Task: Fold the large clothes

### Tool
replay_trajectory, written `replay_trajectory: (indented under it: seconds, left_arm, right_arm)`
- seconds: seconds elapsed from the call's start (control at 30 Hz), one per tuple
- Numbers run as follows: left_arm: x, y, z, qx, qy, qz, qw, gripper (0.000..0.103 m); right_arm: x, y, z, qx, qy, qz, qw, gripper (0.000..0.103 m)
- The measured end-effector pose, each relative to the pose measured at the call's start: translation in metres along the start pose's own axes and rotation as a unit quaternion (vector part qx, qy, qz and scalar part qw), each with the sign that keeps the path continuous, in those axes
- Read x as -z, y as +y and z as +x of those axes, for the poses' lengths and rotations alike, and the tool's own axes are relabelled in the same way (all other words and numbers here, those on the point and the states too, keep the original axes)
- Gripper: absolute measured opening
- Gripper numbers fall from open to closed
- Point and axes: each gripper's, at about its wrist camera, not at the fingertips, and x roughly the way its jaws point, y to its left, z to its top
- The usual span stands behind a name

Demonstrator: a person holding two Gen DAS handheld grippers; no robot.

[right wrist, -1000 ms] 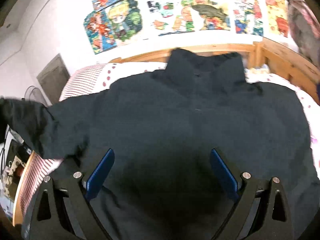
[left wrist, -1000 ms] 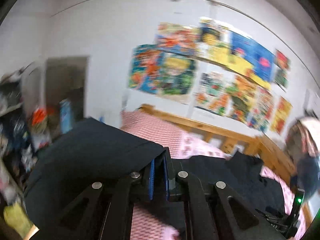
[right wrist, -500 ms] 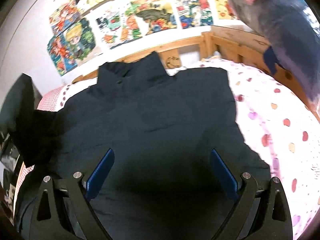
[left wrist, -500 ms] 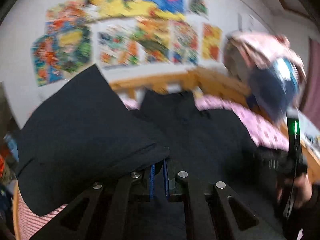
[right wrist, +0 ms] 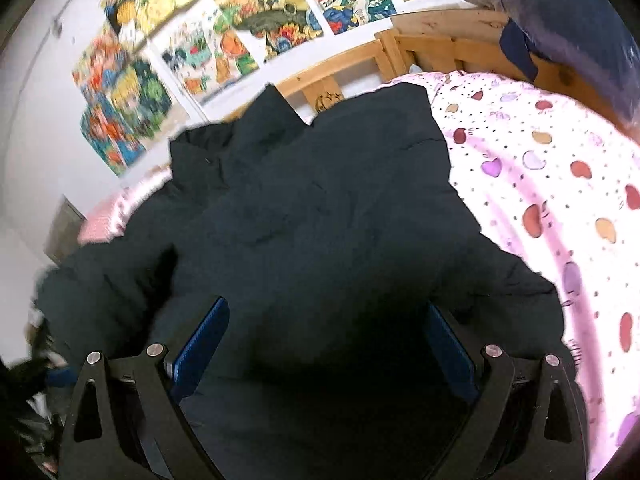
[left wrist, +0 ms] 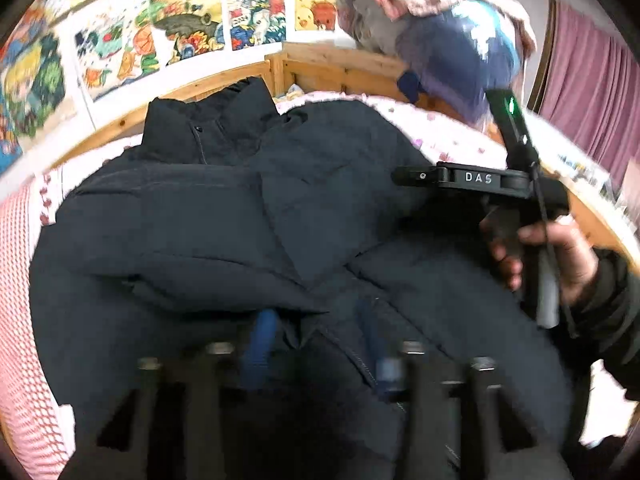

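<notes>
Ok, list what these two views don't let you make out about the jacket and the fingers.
- Left wrist view: the left gripper is motion-blurred, so whether its fingers touch the jacket is unclear.
- Right wrist view: the jacket's hem is hidden under the right gripper and cut off by the bottom edge.
- Both views: the sleeve ends lie folded in or beyond the edges.
- The bedsheet beneath the jacket is covered.
</notes>
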Motion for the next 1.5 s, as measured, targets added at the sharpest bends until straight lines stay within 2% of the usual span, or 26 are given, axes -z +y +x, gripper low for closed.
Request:
replay_trajectory:
  seconds: [0.07, 0.13, 0.27, 0.37, 0.5, 0.63, 0.7, 0.73, 0.87, 0.97, 1.1, 1.27, 1.33, 1.4, 1.43, 1.5]
  left_arm:
    - [0.001, 0.010, -0.014, 0.017, -0.018, -0.024, 0.9994, 0.071]
    - [0.000, 0.022, -0.028, 0.020, -0.040, -0.047, 0.9979, 0.076]
    - [0.009, 0.046, -0.057, -0.014, -0.077, -0.088, 0.9930, 0.085]
    - [0.015, 0.065, -0.070, -0.048, -0.092, -0.114, 0.9880, 0.087]
    - [0.026, 0.094, -0.081, -0.091, -0.093, -0.156, 0.9793, 0.087]
    - [0.032, 0.133, -0.074, -0.147, -0.066, -0.224, 0.9612, 0.087]
    - [0.033, 0.150, -0.068, -0.178, -0.052, -0.248, 0.9510, 0.087]
    - [0.035, 0.156, -0.066, -0.182, -0.050, -0.254, 0.9486, 0.087]
    - [0.044, 0.187, -0.052, -0.180, -0.035, -0.298, 0.9367, 0.087]
    - [0.050, 0.202, -0.043, -0.169, -0.021, -0.318, 0.9326, 0.087]
    - [0.057, 0.212, -0.036, -0.150, -0.015, -0.332, 0.9311, 0.088]
    - [0.057, 0.209, -0.031, -0.151, -0.008, -0.326, 0.9333, 0.088]
    - [0.055, 0.207, -0.032, -0.153, -0.010, -0.322, 0.9343, 0.088]
    - [0.052, 0.205, -0.033, -0.153, -0.013, -0.317, 0.9359, 0.088]
    - [0.052, 0.204, -0.035, -0.153, -0.014, -0.316, 0.9364, 0.088]
    - [0.050, 0.201, -0.039, -0.152, -0.022, -0.310, 0.9381, 0.087]
  right_arm:
    - [-0.003, -0.003, -0.003, -0.025, -0.014, 0.027, 0.999, 0.094]
    - [-0.005, -0.001, -0.007, -0.041, -0.027, 0.040, 0.998, 0.094]
    - [-0.003, 0.015, -0.013, -0.039, -0.050, 0.022, 0.998, 0.094]
    - [-0.002, 0.033, -0.013, -0.023, -0.061, -0.007, 0.998, 0.094]
    - [-0.004, 0.044, -0.018, -0.006, -0.069, -0.017, 0.997, 0.094]
    - [-0.004, 0.060, -0.032, -0.017, -0.081, -0.039, 0.996, 0.094]
    - [-0.001, 0.081, -0.038, -0.018, -0.088, -0.072, 0.993, 0.094]
    - [0.000, 0.093, -0.040, -0.023, -0.088, -0.091, 0.992, 0.094]
    - [0.015, 0.139, -0.041, -0.064, -0.065, -0.164, 0.982, 0.094]
    - [0.033, 0.173, -0.038, -0.098, -0.039, -0.229, 0.968, 0.094]
    - [0.054, 0.198, -0.033, -0.109, -0.015, -0.285, 0.952, 0.094]
    - [0.064, 0.198, -0.026, -0.103, 0.004, -0.294, 0.950, 0.092]
    - [0.063, 0.200, -0.025, -0.091, 0.000, -0.295, 0.951, 0.073]
    - [0.057, 0.196, -0.034, -0.085, -0.017, -0.291, 0.953, 0.042]
    - [0.054, 0.195, -0.036, -0.086, -0.024, -0.285, 0.954, 0.033]
    - [0.041, 0.188, -0.049, -0.076, -0.053, -0.272, 0.958, 0.022]
